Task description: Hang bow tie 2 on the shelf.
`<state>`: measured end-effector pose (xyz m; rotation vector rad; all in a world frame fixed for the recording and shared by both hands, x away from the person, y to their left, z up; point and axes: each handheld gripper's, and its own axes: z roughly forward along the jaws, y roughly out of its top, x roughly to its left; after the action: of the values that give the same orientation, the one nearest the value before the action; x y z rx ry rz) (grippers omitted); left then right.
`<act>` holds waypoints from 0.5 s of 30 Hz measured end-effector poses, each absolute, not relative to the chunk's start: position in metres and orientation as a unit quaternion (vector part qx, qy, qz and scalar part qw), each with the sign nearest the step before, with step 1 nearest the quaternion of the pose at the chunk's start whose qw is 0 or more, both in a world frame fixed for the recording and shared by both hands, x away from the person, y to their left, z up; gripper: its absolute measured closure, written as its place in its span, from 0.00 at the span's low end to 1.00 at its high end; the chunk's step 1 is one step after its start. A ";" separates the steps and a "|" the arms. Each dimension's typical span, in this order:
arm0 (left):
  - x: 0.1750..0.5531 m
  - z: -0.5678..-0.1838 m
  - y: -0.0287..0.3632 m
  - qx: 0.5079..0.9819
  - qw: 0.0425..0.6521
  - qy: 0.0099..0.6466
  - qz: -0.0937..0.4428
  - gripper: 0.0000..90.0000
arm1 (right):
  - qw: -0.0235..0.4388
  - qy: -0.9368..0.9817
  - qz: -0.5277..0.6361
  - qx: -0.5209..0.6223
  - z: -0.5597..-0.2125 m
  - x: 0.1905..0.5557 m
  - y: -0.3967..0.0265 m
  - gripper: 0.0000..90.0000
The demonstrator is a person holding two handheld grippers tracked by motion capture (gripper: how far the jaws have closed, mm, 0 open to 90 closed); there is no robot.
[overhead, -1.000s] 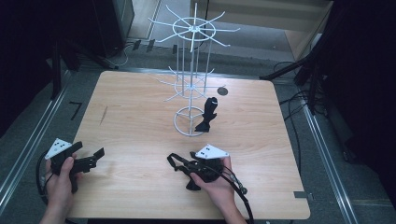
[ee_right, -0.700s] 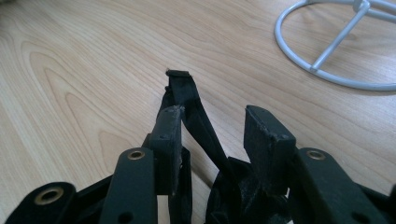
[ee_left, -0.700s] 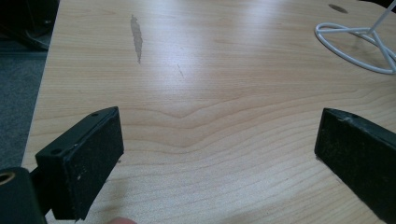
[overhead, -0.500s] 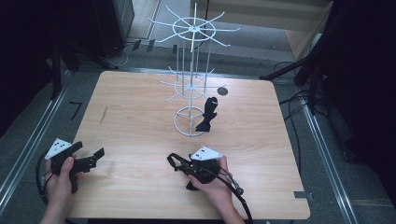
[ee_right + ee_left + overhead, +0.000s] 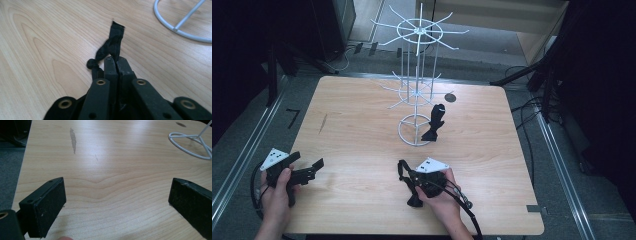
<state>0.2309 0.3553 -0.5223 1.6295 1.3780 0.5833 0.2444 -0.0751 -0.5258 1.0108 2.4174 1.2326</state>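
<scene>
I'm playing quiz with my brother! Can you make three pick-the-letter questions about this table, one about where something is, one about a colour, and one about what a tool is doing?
1. Where does the black item that no tool holds sit?
A. at the rack's ring base
B. on the floor
C. in the left tool

2. What colour is the wire rack?
A. red
B. white
C. blue

3. What is the right tool doing?
A. open over bare wood
B. shut on a black strap
C. holding the rack

Answers:
1 A, the high view shows it by the ring base.
2 B, its wires are white.
3 B, the black strap sticks out between its closed jaws.
</scene>
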 end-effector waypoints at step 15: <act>0.231 -0.522 0.355 0.659 0.448 0.557 0.236 0.02 | 0.148 0.823 0.440 0.329 -0.508 0.237 -0.074 1.00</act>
<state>0.2309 0.3553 -0.5223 1.6302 1.3780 0.5829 0.2368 -0.0742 -0.5078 0.9451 2.3664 1.2656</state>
